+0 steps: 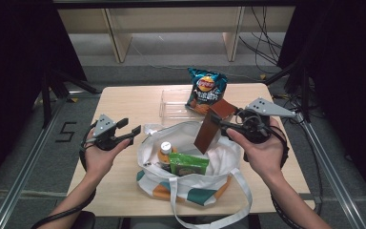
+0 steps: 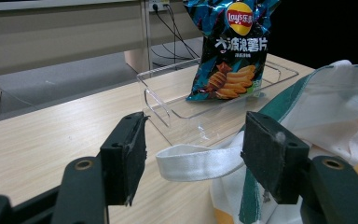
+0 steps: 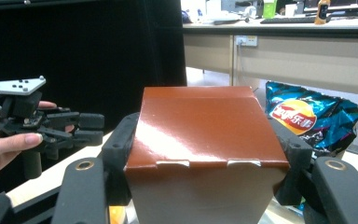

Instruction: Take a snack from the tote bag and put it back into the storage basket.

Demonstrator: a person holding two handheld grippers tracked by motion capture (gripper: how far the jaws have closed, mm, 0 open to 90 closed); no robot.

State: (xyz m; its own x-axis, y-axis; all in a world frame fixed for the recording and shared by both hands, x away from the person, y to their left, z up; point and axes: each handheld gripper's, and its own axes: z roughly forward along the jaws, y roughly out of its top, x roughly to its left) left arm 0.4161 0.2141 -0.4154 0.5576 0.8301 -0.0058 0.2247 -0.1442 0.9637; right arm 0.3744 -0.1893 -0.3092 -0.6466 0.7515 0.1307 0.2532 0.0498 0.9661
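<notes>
One glossy brown carton, tilted, rectangular

The high view looks forward and down from above the person's side, taking in the whole table; the left gripper view sits low, close behind its own claw, the left gripper, facing the chip bag well beyond its tips; the right gripper view sits tight behind the right gripper, with the brown box between its jaws; all three share the chip bag.
</notes>
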